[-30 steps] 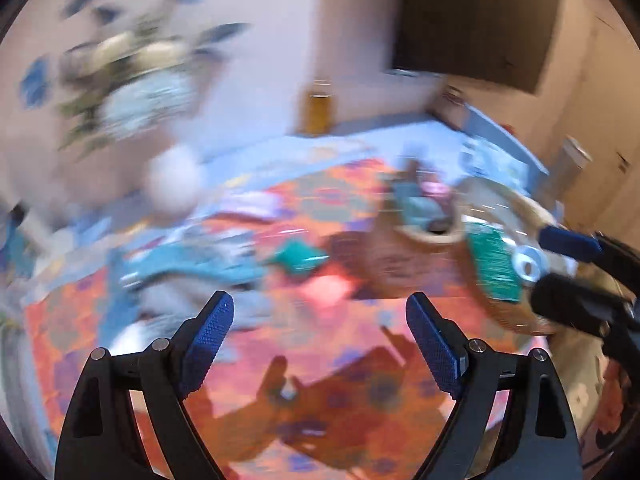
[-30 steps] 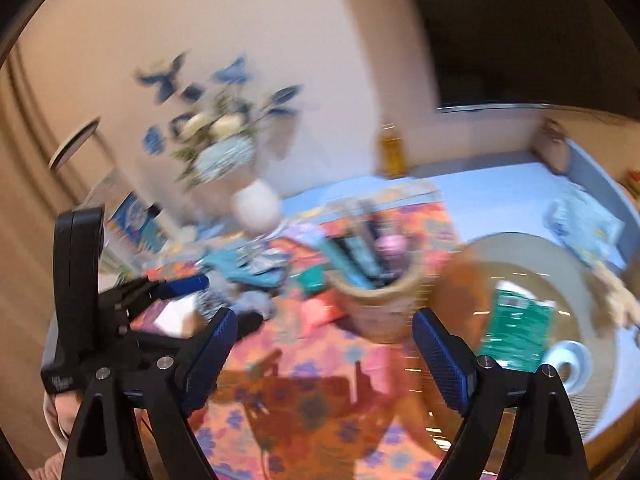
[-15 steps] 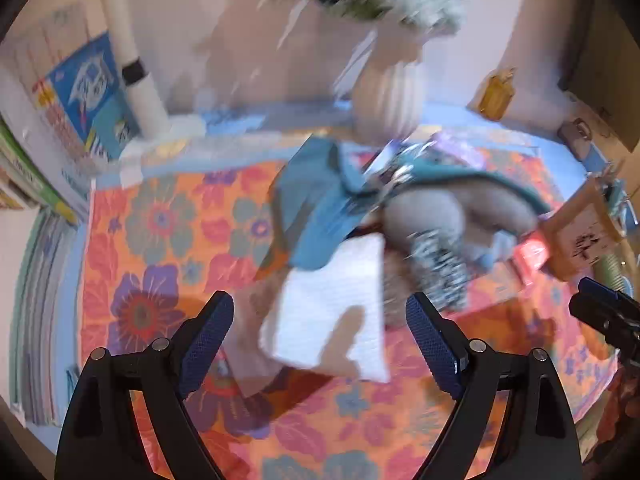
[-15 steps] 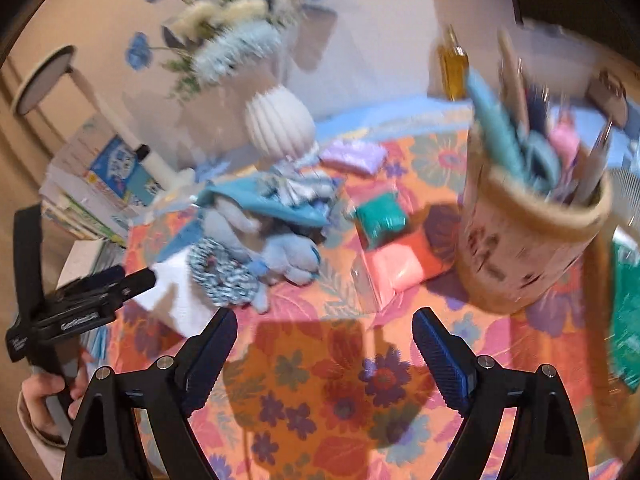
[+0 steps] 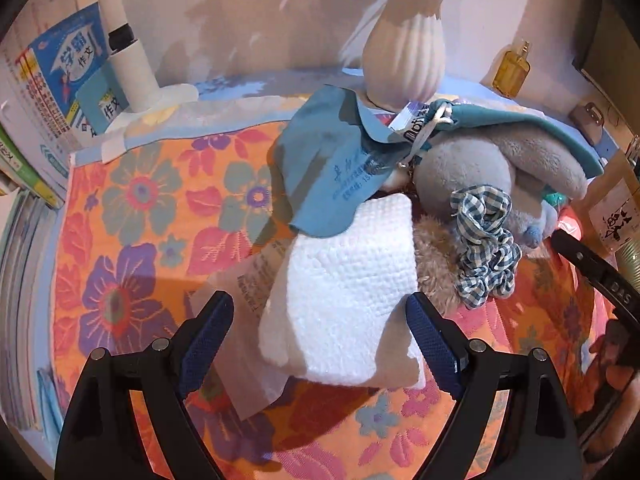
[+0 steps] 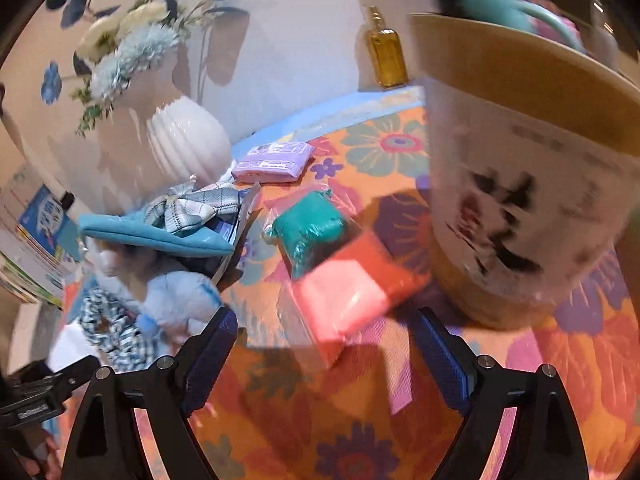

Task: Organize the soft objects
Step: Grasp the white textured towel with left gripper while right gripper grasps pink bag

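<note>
My left gripper (image 5: 320,332) is open, its jaws standing on either side of the near end of a white folded towel (image 5: 348,292). Behind the towel lie a teal cloth (image 5: 332,168), a grey plush toy (image 5: 480,168) and a blue checked scrunchie (image 5: 484,248). My right gripper (image 6: 326,348) is open and empty just in front of a pink bagged soft pack (image 6: 352,288). A green bagged pack (image 6: 312,228) lies behind it, and a purple packet (image 6: 272,162) further back. The plush (image 6: 168,296) and teal cloth (image 6: 156,236) lie at its left.
A floral orange mat (image 5: 140,220) covers the table. A white ribbed vase (image 5: 404,52) with flowers stands at the back, with an amber bottle (image 5: 512,68) and books (image 5: 44,92) near the wall. A large paper cup (image 6: 520,184) of pens stands close at the right.
Both grippers have moved forward and down. The left has closed in on the white towel; the right has closed in on the pink pack beside the cup. Both stay open.
</note>
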Demonstrator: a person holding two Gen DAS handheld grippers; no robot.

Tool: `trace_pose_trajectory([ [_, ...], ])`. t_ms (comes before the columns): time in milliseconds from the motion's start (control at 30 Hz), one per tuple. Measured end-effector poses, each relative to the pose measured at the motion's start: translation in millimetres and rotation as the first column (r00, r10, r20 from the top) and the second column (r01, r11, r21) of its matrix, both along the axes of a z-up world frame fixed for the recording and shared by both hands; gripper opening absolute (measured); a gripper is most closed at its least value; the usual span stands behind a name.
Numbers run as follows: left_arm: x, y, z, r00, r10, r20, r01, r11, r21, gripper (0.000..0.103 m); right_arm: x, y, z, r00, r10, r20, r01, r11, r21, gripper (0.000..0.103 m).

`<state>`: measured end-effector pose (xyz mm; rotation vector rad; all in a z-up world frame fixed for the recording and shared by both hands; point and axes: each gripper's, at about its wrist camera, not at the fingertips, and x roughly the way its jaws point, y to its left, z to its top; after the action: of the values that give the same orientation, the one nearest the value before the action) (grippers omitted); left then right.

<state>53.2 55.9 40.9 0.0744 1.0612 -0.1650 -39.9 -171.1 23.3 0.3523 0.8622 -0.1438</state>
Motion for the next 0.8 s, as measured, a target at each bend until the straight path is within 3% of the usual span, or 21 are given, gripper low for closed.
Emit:
trace_pose_trajectory([
  [133, -2, -6, -2, 1.000, -0.003, 0.015, 0.003, 1.000, 0.024, 0.087, 4, 4, -2, 1.000, -0.002, 0.019, 0.003, 0.999, -0.049, 0.086],
  [233, -6, -12, -2, 0.999, -0.013, 0.040, 0.011, 0.999, 0.053, 0.087, 4, 1, -2, 1.000, -0.021, 0.021, 0.022, 0.998, -0.057, 0.062],
  [300, -10, -19, -2, 0.998, -0.028, 0.051, 0.024, 0.997, 0.079, 0.083, 3, -2, -3, 0.999, -0.020, 0.029, 0.021, 0.999, -0.043, 0.055],
  [333, -12, -21, -2, 0.997, -0.036, 0.063, 0.031, 0.996, 0.085, 0.077, 2, -2, -3, 0.999, -0.017, 0.031, 0.018, 0.999, -0.039, 0.051],
  [400, -18, -27, 0, 0.994, -0.055, 0.090, 0.045, 0.993, 0.105, 0.057, 0, -2, -2, 0.999, -0.008, 0.037, 0.009, 0.999, -0.032, 0.038],
  [500, -27, -33, 8, 0.988, -0.077, 0.132, 0.062, 0.992, 0.110, 0.028, -5, -2, -1, 0.999, 0.002, 0.042, -0.001, 1.000, -0.021, 0.037],
  [600, -30, -21, 16, 0.991, -0.050, 0.125, 0.051, 0.999, -0.004, 0.013, -13, -2, 1, 0.999, 0.015, 0.042, -0.014, 1.000, -0.009, 0.036],
  [700, -32, -5, 22, 0.995, -0.038, 0.097, 0.048, 0.993, -0.105, 0.012, -23, 1, 2, 0.998, 0.044, 0.035, -0.045, 0.999, 0.013, 0.035],
  [800, -38, 2, 24, 0.996, -0.043, 0.080, 0.056, 0.986, -0.160, 0.010, -33, 4, 3, 0.997, 0.074, 0.024, -0.075, 0.996, 0.042, 0.035],
])
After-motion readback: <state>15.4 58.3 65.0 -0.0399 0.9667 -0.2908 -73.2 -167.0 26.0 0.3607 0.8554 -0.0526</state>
